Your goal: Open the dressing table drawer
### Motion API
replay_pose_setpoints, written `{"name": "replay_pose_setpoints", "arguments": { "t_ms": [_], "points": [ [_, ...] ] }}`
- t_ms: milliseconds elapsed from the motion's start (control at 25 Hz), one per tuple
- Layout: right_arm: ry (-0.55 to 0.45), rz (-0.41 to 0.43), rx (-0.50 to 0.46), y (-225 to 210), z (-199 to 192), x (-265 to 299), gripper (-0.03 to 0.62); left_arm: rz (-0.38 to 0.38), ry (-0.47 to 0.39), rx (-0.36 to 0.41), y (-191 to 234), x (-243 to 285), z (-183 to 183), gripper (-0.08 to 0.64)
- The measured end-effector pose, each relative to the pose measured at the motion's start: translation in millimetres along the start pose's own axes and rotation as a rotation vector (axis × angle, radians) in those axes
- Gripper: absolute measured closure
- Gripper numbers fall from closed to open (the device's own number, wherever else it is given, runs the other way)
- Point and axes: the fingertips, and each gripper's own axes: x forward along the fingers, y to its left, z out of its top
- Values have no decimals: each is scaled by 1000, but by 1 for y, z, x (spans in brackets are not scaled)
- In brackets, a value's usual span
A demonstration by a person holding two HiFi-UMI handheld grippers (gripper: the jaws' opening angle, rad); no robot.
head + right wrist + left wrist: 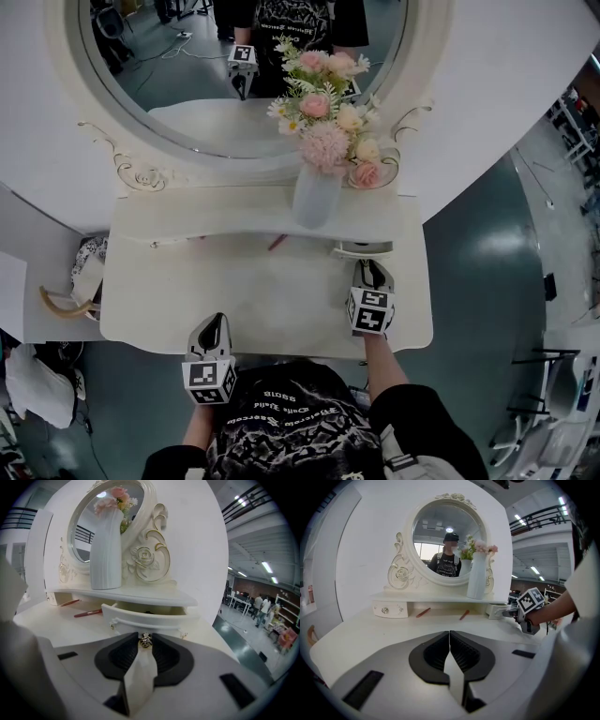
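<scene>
Right tongs [146, 637] pinch the knob [146, 642] of the drawer [140, 617], drawer partly out; left tongs [449, 637] pressed together, empty, above counter [370, 630] front edge

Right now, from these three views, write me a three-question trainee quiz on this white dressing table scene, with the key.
1. True or false: the small white right-hand drawer under the shelf is pulled partly out.
2. What is the right gripper clamped on? A) the tall white vase B) the drawer's small metal knob C) a thin red stick
3. Fill in: the left gripper has its jaws ____, with nothing between them.
Key: 1 true; 2 B; 3 shut.
</scene>
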Motion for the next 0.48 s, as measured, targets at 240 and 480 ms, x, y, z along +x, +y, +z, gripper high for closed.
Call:
{"name": "replay_pose_setpoints", "arguments": {
  "t_ms": [240,480],
  "points": [
    [1,-2,-1,0,0,-3,492,-3,2,-1,0,0,0,543],
    [2,-4,1,1,-2,-4,492,-5,2,-3,0,1,-1,543]
  ]
}}
